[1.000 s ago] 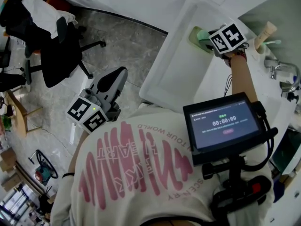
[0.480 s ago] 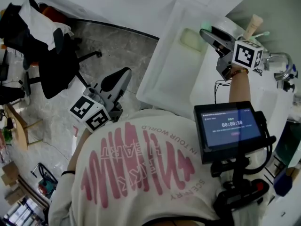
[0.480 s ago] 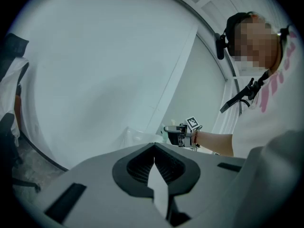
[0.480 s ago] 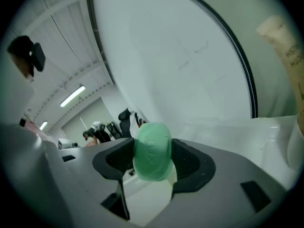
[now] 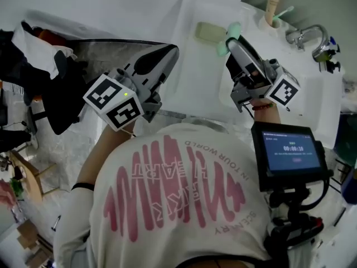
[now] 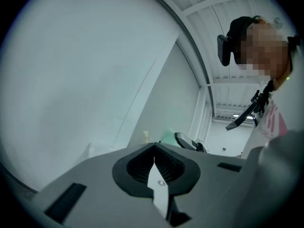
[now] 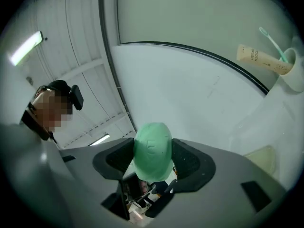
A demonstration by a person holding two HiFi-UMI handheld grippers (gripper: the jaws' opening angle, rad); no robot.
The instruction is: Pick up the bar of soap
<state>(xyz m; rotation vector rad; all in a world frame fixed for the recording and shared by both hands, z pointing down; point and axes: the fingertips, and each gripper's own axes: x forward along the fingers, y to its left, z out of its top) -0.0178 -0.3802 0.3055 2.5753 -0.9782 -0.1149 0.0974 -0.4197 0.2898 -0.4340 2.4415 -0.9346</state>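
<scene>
1. the bar of soap (image 5: 232,31), mint green and rounded, is held end-up between the jaws of the right gripper (image 7: 154,167). the jaws are part open, closed in only as far as the bar's width, with the ribbed pads pressed on its two flanks.
2. the bar is seen just beside the pale soap dish (image 5: 207,31), on the side toward the faucet (image 5: 304,35). it is clear of the dish, which lies empty on the white counter (image 5: 189,88).
3. the left gripper (image 6: 153,161) is held apart from the dish on the side away from the faucet. its jaws are fully together and nothing is held between them.
4. the cup (image 5: 273,17), with a tube and a toothbrush in it, stands beyond the dish and toward the faucet.
5. handling, as judged: the bar is taken to be light and stiff, yet slick at the surface, and more so if wet. its curved faces are likely to let it squirt out of a pinch set near one end.
6. hold, as judged: the bar is best gripped across its middle, on the broader flanks, with steady and moderate pressure. the present hold appears to be set on the lower half, so most of the bar stands proud of the pads.
7. the pick-up is judged done, as the bar is carried by the right gripper alone.
</scene>
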